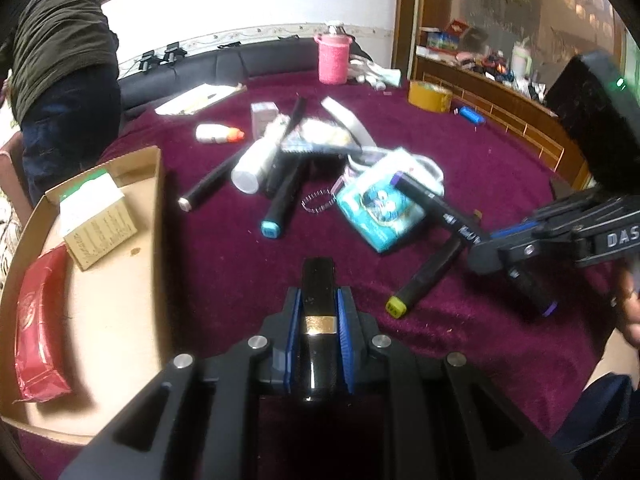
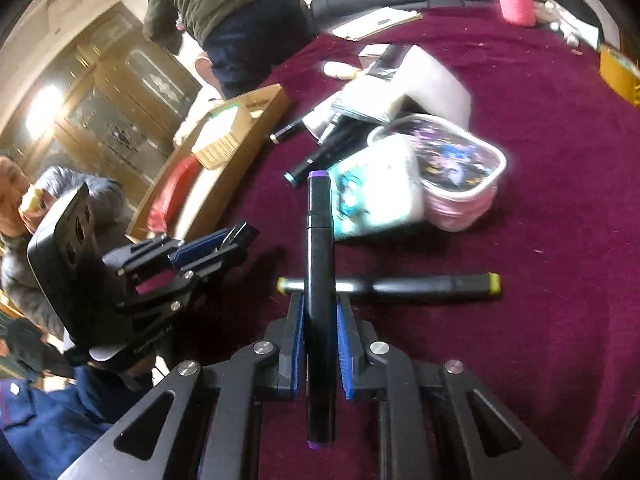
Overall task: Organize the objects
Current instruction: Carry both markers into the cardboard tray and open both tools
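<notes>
The table in front of you is covered in dark red cloth, with a heap of clutter in the middle. Along its left edge sits the cardboard tray, holding a tan box and a red packet.

Your left gripper has its jaws clenched on a glossy black tube with a gold band, pinched between the blue pads; the tube points forward over bare cloth just right of the tray. It may be a lipstick or a pen cap, but the view is too blurred to say.

Your right gripper is clamped on the purple-tipped marker, gripping it near the middle so both purple ends stick out past the jaws. In the left wrist view that marker hangs tilted above the cloth, one end over the teal packet.

Just beyond your right jaws, a yellow-tipped marker lies flat across the cloth. A teal-tipped marker rests at the near edge of the heap, next to a white bottle. Beside the teal packet sits a clear lidded tub. A small wire spring lies between the teal-tipped marker and the packet.
</notes>
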A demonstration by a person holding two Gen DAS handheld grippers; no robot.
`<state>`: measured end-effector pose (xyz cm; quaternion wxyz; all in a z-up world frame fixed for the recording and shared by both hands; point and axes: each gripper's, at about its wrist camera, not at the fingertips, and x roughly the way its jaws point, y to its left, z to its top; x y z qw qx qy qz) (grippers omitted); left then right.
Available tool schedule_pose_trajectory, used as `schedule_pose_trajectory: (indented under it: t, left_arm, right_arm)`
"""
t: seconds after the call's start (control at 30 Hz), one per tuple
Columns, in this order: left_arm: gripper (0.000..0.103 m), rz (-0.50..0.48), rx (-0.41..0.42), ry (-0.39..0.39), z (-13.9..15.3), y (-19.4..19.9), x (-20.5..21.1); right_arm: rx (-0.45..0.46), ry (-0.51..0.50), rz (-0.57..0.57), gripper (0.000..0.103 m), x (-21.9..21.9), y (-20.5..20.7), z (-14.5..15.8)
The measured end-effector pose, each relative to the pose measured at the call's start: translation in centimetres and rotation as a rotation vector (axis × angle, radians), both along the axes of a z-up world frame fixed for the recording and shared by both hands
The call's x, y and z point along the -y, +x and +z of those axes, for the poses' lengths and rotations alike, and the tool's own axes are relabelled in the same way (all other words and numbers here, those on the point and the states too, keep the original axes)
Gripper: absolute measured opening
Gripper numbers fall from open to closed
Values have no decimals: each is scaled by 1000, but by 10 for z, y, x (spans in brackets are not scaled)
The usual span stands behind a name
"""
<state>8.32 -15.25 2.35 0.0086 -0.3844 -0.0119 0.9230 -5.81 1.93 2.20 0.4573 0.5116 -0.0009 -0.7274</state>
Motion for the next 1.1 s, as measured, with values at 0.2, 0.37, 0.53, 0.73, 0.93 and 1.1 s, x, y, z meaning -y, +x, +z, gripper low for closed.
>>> schedule_pose_trajectory:
  t: [0.2,0.37,0.53,0.73,0.93,1.1]
  left_arm:
    - [17,70,-46,21,21,13,26]
    - [17,157,-74,28,33,28,57]
    - [17,250,-73,50,34,37,88]
    - [17,331,-37,107,22,36,121]
    - [17,380,-14,145,10,36,139]
    - [17,390,-16,148,7,38,146]
  right_arm:
    - [45,-69,22,17,24,0,14]
    - [71,-104,70,18,56,4,24]
    - [101,-118,123,18,94,9,30]
    - [124,-110,182,18,152,14,33]
    - [199,-69,189,18,195,8,15]
    - [236,-40,183,18,213,6,1]
